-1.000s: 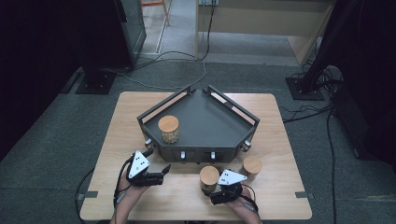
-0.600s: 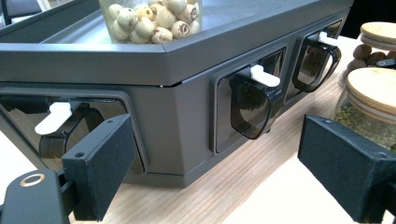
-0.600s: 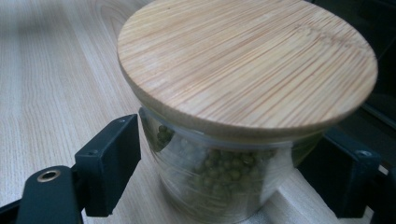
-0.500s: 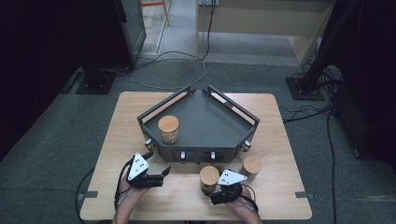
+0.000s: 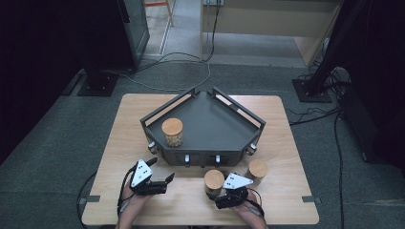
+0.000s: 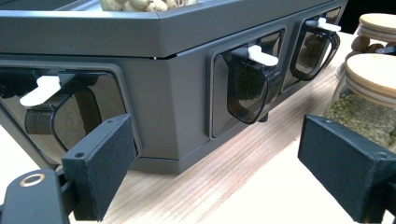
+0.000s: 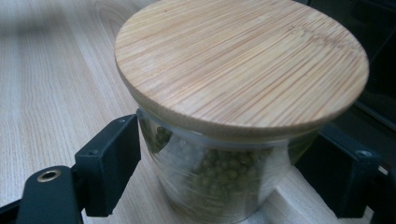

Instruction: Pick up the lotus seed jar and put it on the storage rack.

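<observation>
Light wooden surface [image 5: 143, 109] on grey carpet floor [image 5: 57, 143], room dark at both sides. Black stand base [image 5: 98, 83] left and another [image 5: 313, 90] right, cables [image 5: 181, 71] trailing across the floor behind. Beige cabinet [image 5: 267, 19] at the back, glass-fronted unit [image 5: 136, 28] beside it.

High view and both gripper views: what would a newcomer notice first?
The dark angular tray at the table's middle, with one cork-lidded jar standing inside at its left. In front, the right gripper has its fingers on either side of a jar of green beans; I cannot tell whether they touch. The left gripper is open, facing the tray's front latches.
</observation>
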